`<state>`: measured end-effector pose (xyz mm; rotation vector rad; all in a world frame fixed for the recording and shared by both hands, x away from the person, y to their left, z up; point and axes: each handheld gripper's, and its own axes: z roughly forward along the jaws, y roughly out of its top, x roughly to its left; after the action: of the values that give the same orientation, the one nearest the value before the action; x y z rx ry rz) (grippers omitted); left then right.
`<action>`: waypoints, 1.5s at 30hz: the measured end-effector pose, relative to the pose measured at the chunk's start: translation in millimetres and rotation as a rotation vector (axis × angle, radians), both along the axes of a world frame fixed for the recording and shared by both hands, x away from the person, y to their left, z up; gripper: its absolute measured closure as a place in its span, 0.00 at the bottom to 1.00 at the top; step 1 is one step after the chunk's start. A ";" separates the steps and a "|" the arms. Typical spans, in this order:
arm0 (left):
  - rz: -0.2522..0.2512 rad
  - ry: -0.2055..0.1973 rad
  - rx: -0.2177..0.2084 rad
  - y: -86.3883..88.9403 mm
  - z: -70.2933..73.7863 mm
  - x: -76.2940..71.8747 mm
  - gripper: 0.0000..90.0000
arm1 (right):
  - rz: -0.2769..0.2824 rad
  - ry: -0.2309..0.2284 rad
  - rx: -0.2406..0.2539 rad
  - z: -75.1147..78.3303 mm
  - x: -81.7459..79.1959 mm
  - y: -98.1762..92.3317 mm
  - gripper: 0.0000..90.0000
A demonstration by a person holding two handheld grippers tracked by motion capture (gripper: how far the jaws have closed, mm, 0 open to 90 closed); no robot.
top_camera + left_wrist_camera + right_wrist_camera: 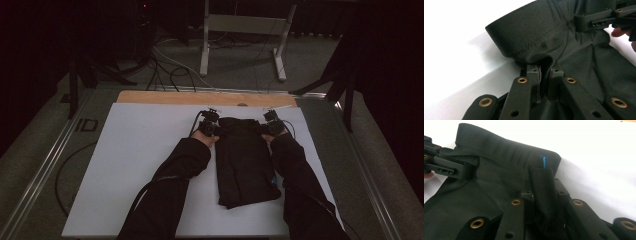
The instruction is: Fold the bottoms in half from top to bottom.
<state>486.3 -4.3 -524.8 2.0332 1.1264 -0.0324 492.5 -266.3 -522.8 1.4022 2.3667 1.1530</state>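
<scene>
White table (pixel 140 165), dark garment (pixel 245 165) seemingly between grippers.

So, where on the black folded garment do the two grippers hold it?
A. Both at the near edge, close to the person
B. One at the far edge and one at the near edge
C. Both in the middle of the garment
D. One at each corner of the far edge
D: the left gripper and the right gripper each pinch a far corner of the black garment, with fabric gathered between the jaws in both gripper views.
</scene>
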 end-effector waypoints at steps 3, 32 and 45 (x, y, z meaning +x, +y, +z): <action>-0.012 0.000 0.002 -0.2 2.5 -1.0 0.94 | -0.002 -0.009 0.001 2.7 -1.9 0.2 0.85; -0.097 -0.113 -0.007 -0.3 35.5 -28.3 0.95 | 0.014 -0.115 -0.011 35.0 -32.4 -3.8 0.86; -0.134 -0.125 -0.032 -0.1 44.9 -44.3 0.95 | 0.010 -0.147 -0.007 44.7 -52.7 -5.5 0.86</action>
<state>441.9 -4.4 -479.9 2.0492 0.9060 0.0087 439.7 -271.9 -478.1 1.2581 2.2765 1.2057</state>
